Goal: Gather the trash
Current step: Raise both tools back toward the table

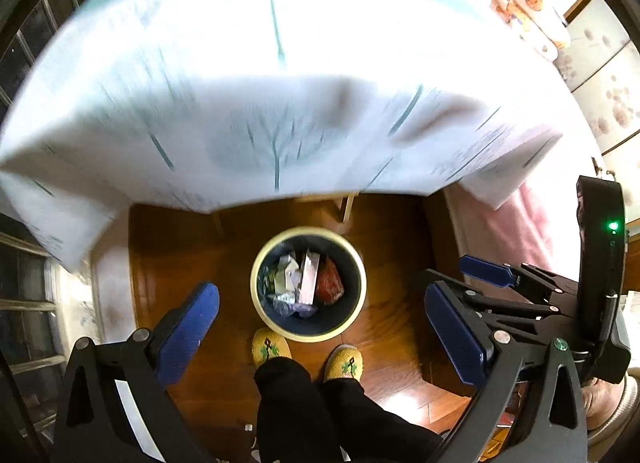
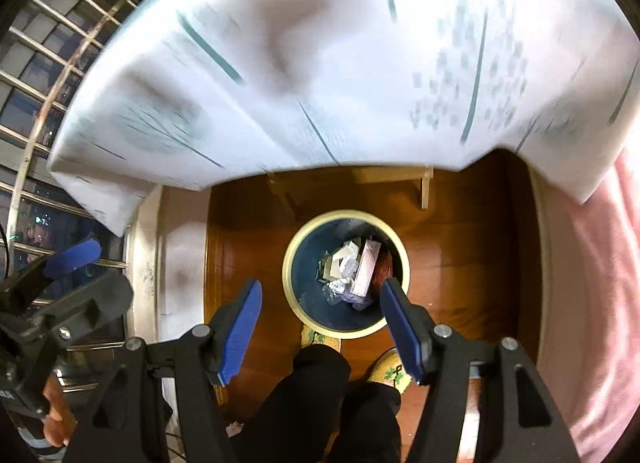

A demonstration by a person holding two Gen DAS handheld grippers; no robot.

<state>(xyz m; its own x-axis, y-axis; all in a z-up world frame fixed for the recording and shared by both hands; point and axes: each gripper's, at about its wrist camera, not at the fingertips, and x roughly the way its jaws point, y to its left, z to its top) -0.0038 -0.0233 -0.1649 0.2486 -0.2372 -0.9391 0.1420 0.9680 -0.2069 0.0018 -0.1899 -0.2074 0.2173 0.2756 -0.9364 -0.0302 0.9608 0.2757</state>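
Both my claws point down at the floor. My left claw point(image 1: 322, 327) is spread wide with nothing between its blue pads, and my right claw point(image 2: 320, 329) stands partly open, also empty. Below them the round bin point(image 1: 262, 259) sits on the wooden floor point(image 1: 192, 255), just in front of my yellow slippers point(image 1: 271, 347). Inside lies the trash point(image 1: 306, 283): a pale carton, crumpled wrappers and what looks like a red packet, though blur makes that uncertain. The cloth-covered tabletop point(image 1: 280, 83) hangs over the far side.
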